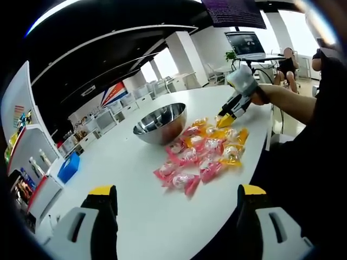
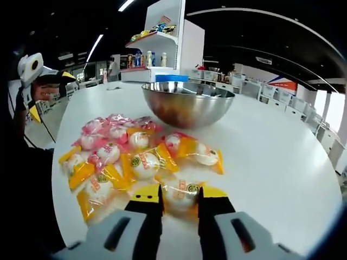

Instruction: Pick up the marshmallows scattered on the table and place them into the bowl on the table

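Your right gripper (image 2: 180, 197) has its yellow-tipped jaws set on either side of a round white marshmallow in a clear orange-edged wrapper (image 2: 181, 194), at the edge of the pile farthest from the shiny round steel bowl (image 2: 187, 103); whether it is already pinched or just bracketed I cannot tell. Squeeze on the puffy middle, not the crinkly wrapper ends, and lift straight up so the neighbouring orange packs aren't dragged along. The heap of pink and orange wrapped marshmallows (image 1: 203, 151) lies just beside the bowl on the white table (image 1: 162, 216), so the carry is short. Your left gripper (image 1: 176, 203) hangs released, well back from the bowl; keep it clear.
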### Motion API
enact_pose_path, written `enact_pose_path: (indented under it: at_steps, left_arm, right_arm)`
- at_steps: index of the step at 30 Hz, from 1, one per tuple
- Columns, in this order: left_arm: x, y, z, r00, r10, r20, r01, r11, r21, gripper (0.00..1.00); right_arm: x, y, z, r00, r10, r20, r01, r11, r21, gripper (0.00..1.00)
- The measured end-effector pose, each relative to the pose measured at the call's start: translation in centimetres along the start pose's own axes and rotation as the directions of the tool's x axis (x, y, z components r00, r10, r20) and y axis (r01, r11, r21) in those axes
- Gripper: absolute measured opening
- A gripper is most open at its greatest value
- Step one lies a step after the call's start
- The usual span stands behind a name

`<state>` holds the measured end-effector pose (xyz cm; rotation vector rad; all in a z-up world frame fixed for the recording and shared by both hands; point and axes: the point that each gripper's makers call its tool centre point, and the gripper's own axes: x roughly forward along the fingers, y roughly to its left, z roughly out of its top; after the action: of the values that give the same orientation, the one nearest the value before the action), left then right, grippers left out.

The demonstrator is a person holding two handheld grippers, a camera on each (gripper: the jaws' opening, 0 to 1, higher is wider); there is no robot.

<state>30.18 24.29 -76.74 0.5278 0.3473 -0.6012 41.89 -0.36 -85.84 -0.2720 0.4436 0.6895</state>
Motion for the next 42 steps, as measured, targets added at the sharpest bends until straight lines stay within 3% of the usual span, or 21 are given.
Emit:
enact_pose_path:
  at_steps: [6,14,20,23,30,42]
  left_arm:
    - [0.0,0.0,-0.1,1.000,-0.001,0.000,0.001,1.000,0.000,0.89]
    - [0.0,0.0,-0.2,1.000,0.002,-0.003,-0.002,1.000,-0.004,0.89]
    - [0.2,0.0,-0.2,1.000,-0.002,-0.006,0.002,1.000,-0.005,0.89]
    - [0.3,-0.2,-0.3,1.000,-0.006,-0.009,0.006,1.000,-0.004,0.89]
    - [0.2,-0.2,-0.3,1.000,-0.004,-0.008,0.004,1.000,-0.005,0.89]
    - [0.1,-0.2,-0.3,1.000,-0.004,-0.008,0.004,1.000,-0.002,0.89]
  right_arm:
    - [-0.1,0.0,0.0,1.000,-0.001,0.013,0.001,1.000,0.017,0.21]
    - [-0.3,0.1,0.4,1.000,0.016,-0.019,-0.016,0.999,-0.044,0.21]
    - [-1.8,0.4,1.7,1.000,0.014,-0.003,-0.014,0.997,-0.079,0.21]
    - [-3.0,0.4,2.8,1.000,0.007,0.022,-0.005,0.997,-0.077,0.21]
    - [-6.2,2.1,6.6,0.983,0.088,0.159,-0.087,0.996,-0.012,0.21]
    - [-12.2,2.9,9.6,0.962,0.066,0.266,-0.053,0.997,-0.057,0.21]
